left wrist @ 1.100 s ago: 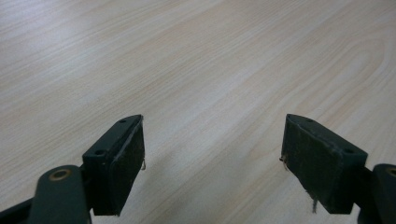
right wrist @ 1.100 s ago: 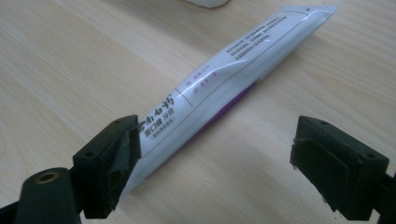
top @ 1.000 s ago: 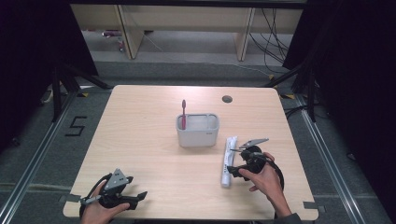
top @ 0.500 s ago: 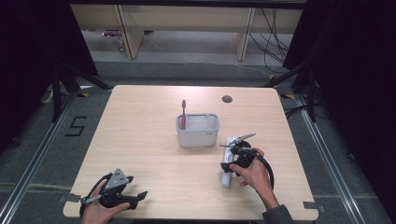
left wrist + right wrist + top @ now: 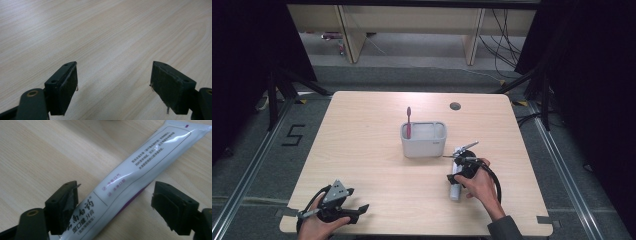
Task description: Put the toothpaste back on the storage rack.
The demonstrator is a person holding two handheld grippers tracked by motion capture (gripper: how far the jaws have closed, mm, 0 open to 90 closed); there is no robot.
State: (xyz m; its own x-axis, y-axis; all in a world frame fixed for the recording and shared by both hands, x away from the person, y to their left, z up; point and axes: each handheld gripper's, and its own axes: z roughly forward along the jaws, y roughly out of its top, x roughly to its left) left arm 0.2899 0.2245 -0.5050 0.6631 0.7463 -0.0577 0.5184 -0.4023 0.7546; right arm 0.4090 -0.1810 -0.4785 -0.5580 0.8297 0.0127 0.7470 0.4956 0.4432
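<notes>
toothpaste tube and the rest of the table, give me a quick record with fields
surface: wooden table
toothpaste tube: white tube lying flat on the table, between the open jaws of the right gripper, not yet clamped
holder: grey bin mid-table
toothbrush: red, upright in the bin's left part
left gripper: open, over bare wood near the table's front left

The toothpaste tube [image 5: 130, 170] runs off the right gripper view's bottom edge.

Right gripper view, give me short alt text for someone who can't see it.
A white toothpaste tube lies slantwise on a pale wooden table, passing between the right gripper's two open black fingers, which straddle it unclosed.
</notes>
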